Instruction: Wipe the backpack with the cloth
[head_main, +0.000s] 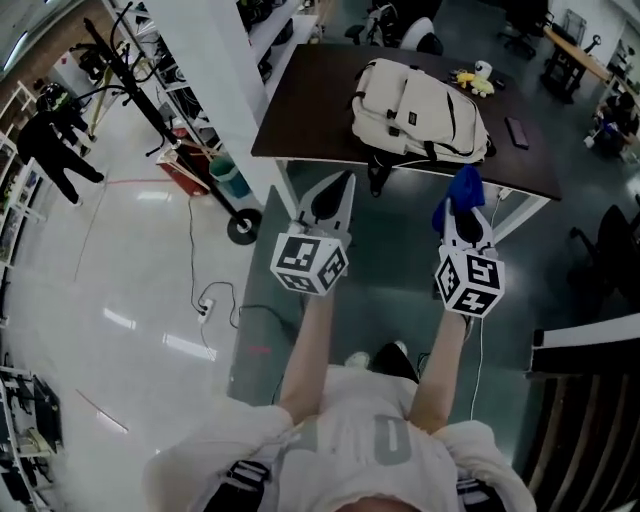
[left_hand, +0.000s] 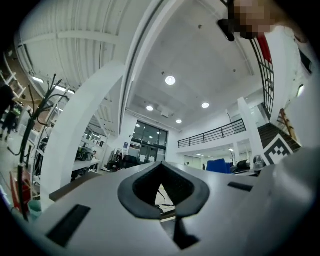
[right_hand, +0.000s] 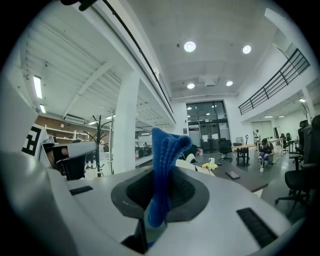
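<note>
A cream backpack (head_main: 420, 115) lies flat on a dark table (head_main: 310, 110) ahead of me. Both grippers are held in the air short of the table's near edge. My right gripper (head_main: 463, 218) is shut on a blue cloth (head_main: 461, 190), which sticks up from between its jaws (right_hand: 165, 160). Part of the backpack (right_hand: 192, 163) shows just behind the cloth in the right gripper view. My left gripper (head_main: 340, 188) sits to the left of it, jaws together with nothing between them (left_hand: 162, 192). It points up toward the ceiling, and its view does not show the backpack.
A yellow toy (head_main: 471, 81) and a flat dark object (head_main: 517, 132) lie on the table's right part. A wheeled stand (head_main: 243, 226), a teal bucket (head_main: 229, 178) and floor cables (head_main: 207, 300) are to the left. A black office chair (head_main: 615, 250) stands at the right.
</note>
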